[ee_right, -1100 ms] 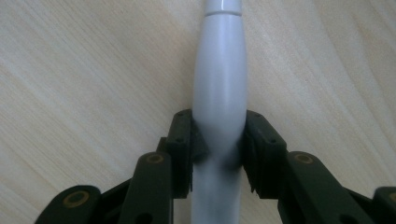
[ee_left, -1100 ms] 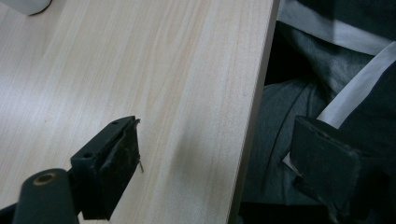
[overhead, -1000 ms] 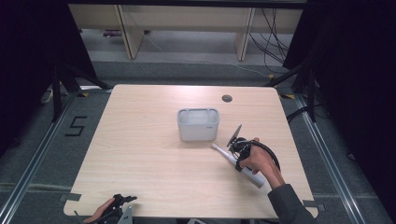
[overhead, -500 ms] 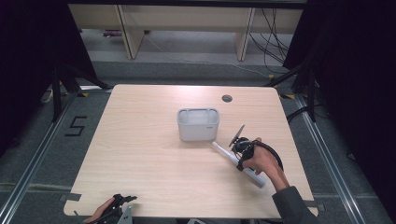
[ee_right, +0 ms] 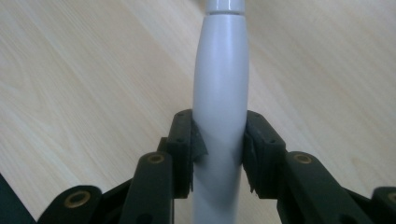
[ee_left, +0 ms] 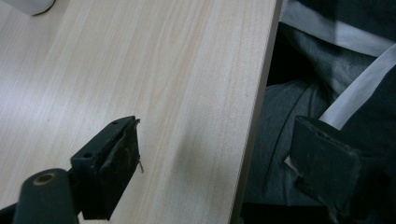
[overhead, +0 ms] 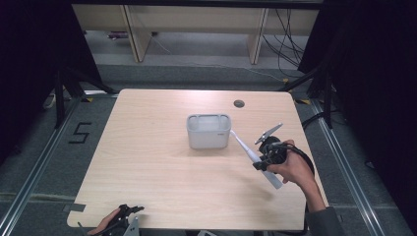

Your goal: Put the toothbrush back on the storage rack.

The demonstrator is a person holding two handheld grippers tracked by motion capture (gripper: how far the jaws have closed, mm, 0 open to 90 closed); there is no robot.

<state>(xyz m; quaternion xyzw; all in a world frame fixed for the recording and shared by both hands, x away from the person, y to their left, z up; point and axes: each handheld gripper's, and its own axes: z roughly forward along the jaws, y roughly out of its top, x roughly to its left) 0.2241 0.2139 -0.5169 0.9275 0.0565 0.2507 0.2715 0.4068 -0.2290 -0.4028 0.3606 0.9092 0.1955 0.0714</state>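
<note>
Toothbrush (ee_right: 219, 93) clamped in right tongs (ee_right: 218, 149), head cut off; left tongs (ee_left: 215, 158) wide open, empty.

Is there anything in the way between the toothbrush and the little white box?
Nothing visible. The right gripper holds the toothbrush, and its head already reaches the white box. The bare table lies around them.

Lab-like recording bay: black curtains (overhead: 34, 64), floor rails (overhead: 29, 169), loose cables (overhead: 290, 37), bare wooden table (overhead: 147, 147).
</note>
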